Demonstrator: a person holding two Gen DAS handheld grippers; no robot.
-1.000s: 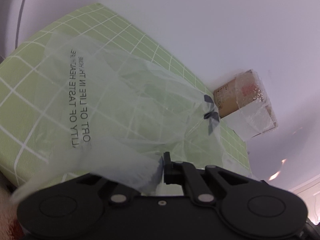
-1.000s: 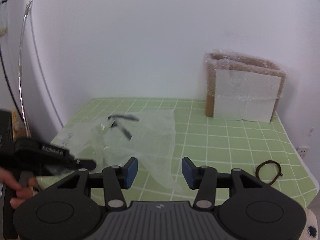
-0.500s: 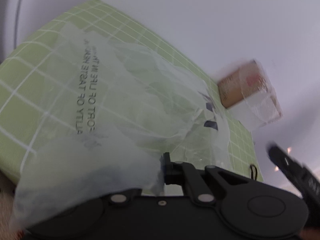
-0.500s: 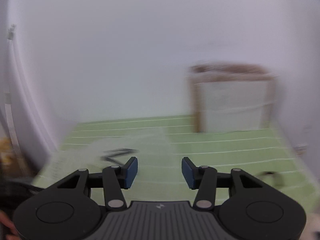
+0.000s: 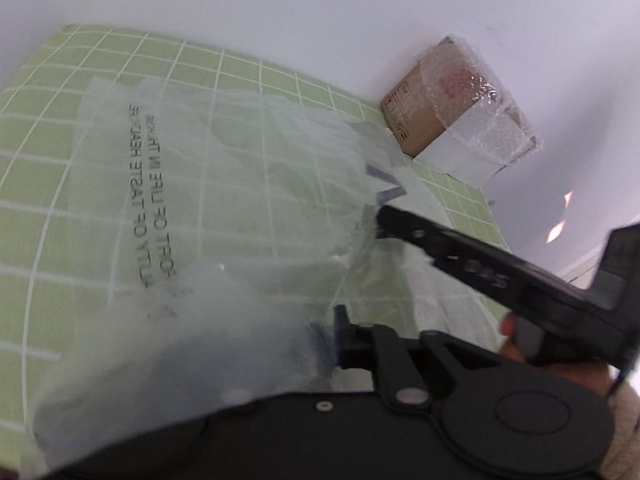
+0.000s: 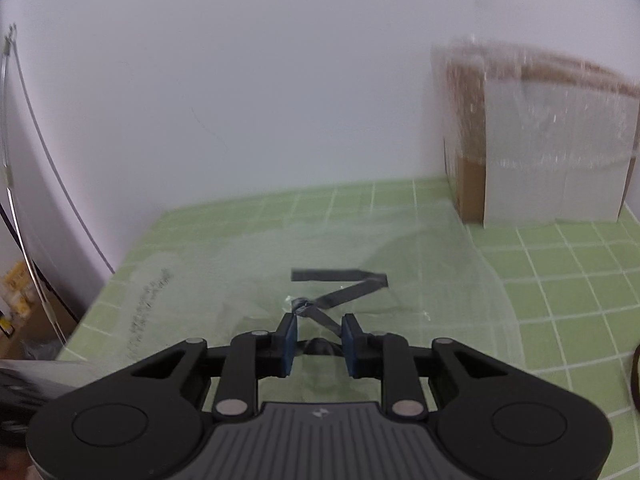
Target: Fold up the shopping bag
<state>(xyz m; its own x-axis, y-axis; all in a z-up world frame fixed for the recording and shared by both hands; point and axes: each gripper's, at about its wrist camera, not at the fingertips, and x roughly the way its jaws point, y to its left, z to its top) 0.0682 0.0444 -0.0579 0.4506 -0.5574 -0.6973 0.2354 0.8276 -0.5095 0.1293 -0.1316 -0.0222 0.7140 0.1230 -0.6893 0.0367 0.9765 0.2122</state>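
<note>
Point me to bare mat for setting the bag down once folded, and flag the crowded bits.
Free: green checked mat between the shopping bag and the dark loop at the right edge, in front of the wrapped cardboard box. A narrower strip runs along the wall behind the bag. Crowded: the middle, where the right gripper, jaws closing, straddles the bag's dark handle strips.

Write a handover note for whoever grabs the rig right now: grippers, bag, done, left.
Left gripper: jaws opening, near edge of the shopping bag draped over it and between them.
Right gripper: jaws closing around the bag's grey strip, a gap visible on either side of it.
Bag: spread, wrinkled, on the green checked cloth, cardboard box behind.
Done: no fold visible.
Left: grab the strip end, fold, flatten.
</note>
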